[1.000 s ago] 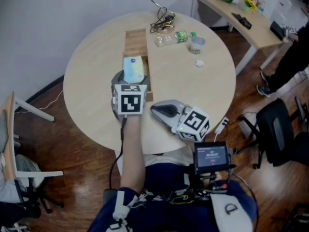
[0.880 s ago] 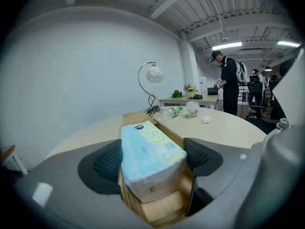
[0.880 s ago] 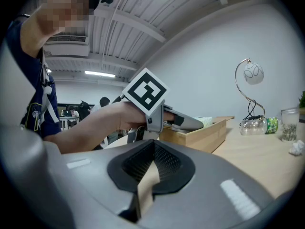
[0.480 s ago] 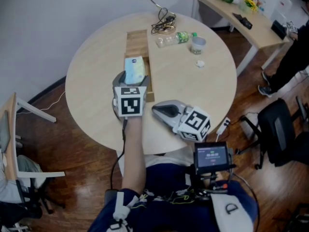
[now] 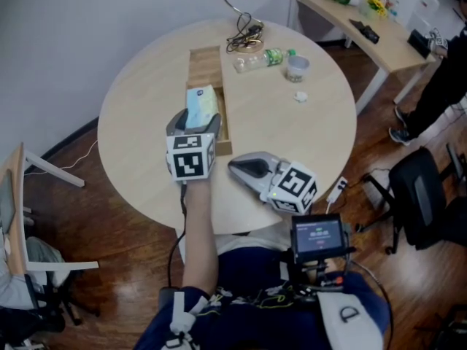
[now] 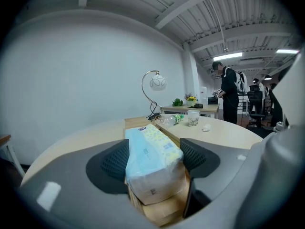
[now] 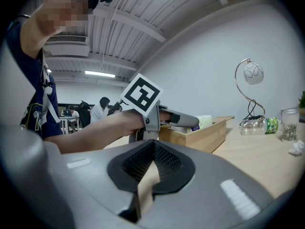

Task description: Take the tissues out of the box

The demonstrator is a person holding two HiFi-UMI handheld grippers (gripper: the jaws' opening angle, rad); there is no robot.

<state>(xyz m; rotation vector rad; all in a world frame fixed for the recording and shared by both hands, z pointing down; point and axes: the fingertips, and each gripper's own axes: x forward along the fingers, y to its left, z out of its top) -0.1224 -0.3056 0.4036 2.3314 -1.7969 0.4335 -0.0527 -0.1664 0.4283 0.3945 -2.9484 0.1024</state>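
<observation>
A light blue tissue pack (image 5: 201,106) (image 6: 152,151) stands out of the near end of a long wooden box (image 5: 206,60) (image 6: 164,209) on the round table (image 5: 139,100). My left gripper (image 5: 195,122) (image 6: 153,159) reaches over the box's near end with the pack between its jaws. The jaws are closing, and both dark pads (image 6: 114,159) touch the pack's sides. My right gripper (image 5: 237,165) (image 7: 152,144) lies low near the table's front edge, right of the box. It is shut and holds nothing. The left gripper (image 7: 183,118) and the hand holding it show in the right gripper view.
A lamp's base and tangled cable (image 5: 246,33), a lying plastic bottle (image 5: 263,57), a clear cup (image 5: 298,65) and a crumpled white scrap (image 5: 300,95) sit at the table's far right. A desk (image 5: 365,28) stands behind, an office chair (image 5: 423,195) to the right.
My left gripper has slid forward along the box, so its jaws now flank the tissue pack, and they have narrowed. The right gripper has stayed put.
</observation>
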